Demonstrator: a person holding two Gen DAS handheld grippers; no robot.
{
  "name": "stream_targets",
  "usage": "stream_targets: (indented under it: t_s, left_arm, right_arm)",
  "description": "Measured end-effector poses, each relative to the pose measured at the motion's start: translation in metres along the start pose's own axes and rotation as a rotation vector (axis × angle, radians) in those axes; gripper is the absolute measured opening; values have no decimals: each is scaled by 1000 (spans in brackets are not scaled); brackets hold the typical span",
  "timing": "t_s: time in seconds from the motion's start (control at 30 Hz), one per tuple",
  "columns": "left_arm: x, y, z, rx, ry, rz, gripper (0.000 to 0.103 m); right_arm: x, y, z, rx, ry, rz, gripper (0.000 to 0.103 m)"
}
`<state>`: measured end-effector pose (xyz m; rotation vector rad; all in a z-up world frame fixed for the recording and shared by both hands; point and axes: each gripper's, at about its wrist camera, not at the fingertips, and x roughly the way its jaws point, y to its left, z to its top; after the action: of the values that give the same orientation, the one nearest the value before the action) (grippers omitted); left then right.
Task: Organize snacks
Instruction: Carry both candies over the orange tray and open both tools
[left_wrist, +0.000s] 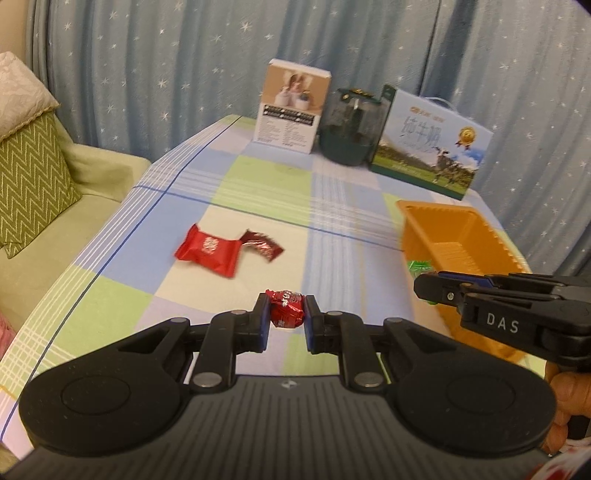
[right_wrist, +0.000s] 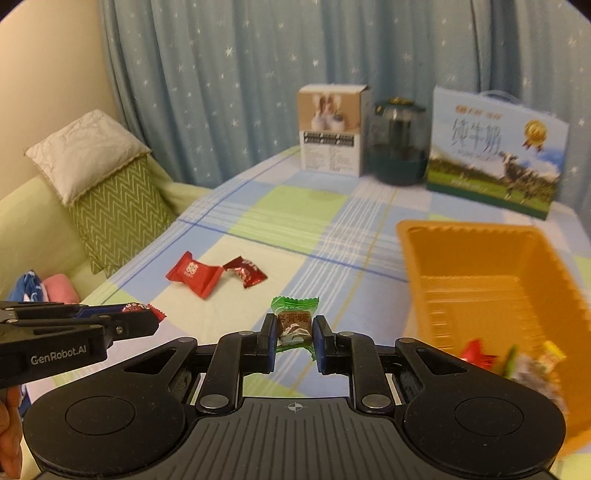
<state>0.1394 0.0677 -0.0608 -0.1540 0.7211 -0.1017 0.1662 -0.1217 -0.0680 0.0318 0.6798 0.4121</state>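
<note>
My left gripper (left_wrist: 287, 318) is shut on a round red-wrapped candy (left_wrist: 286, 308), held above the checked tablecloth. My right gripper (right_wrist: 295, 332) is shut on a green-wrapped candy (right_wrist: 294, 321), also lifted off the cloth. From the left wrist, the right gripper (left_wrist: 424, 288) reaches in from the right over the orange tray (left_wrist: 458, 236), a bit of green wrapper showing at its tip. From the right wrist, the left gripper (right_wrist: 153, 317) comes in from the left with its red candy. A bright red snack packet (left_wrist: 207, 250) and a dark red one (left_wrist: 263, 244) lie on the cloth.
The orange tray (right_wrist: 480, 266) holds several wrapped snacks in its near corner. At the table's far edge stand a white box (left_wrist: 291, 107), a dark green jar (left_wrist: 349, 127) and a milk carton box (left_wrist: 430, 142). A sofa with cushions (left_wrist: 33, 177) is at the left.
</note>
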Motion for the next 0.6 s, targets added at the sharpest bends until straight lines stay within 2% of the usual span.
stream_targets:
  t_s: [0.6]
  left_arm:
    - [-71, -80, 7, 43, -44, -74, 16]
  right_arm:
    - [-117, -45, -6, 98, -63, -96, 21]
